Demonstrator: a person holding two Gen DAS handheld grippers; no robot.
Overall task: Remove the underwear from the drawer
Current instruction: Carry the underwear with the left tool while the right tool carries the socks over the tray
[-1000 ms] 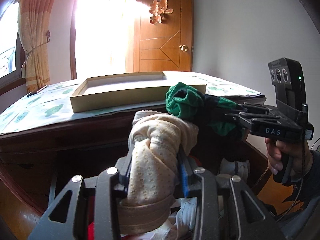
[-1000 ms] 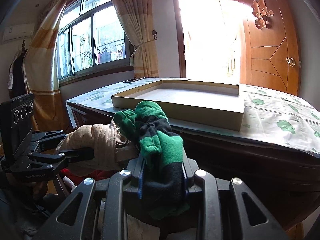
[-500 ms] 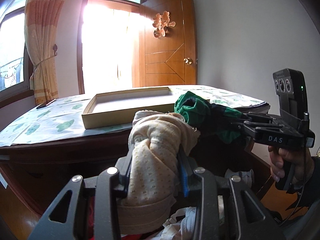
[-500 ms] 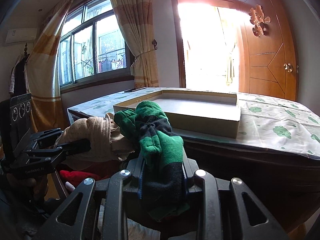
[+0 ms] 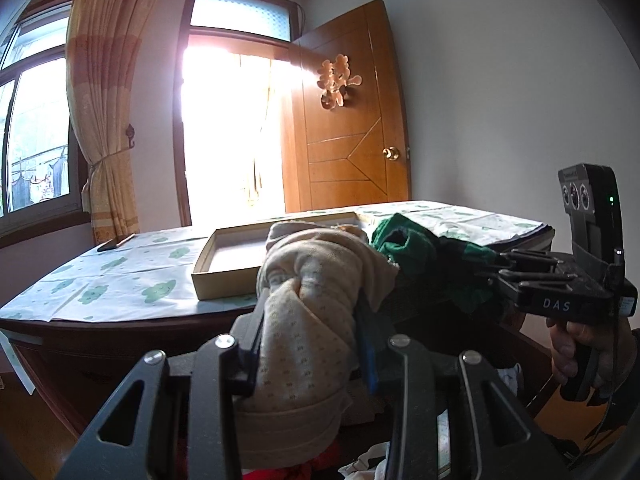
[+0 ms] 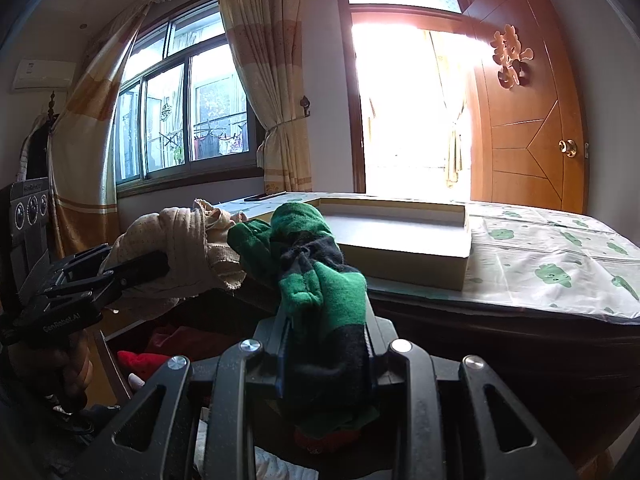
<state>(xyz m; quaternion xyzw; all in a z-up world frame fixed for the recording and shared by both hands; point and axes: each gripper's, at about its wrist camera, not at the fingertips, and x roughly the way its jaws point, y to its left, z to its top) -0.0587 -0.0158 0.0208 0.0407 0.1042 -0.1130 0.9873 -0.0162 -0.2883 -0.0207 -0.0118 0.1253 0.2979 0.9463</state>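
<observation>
Between the pads of the left tool [image 5: 308,332], in the left wrist view, a beige dotted underwear bundle [image 5: 308,300] is pinched, held up in front of the tabletop [image 5: 120,276] and its shallow box [image 5: 224,268].

Seen from the right wrist, the right tool [image 6: 326,344] pinches a green-and-black garment [image 6: 320,292] beside the beige bundle, above the open drawer [image 6: 160,344].
</observation>
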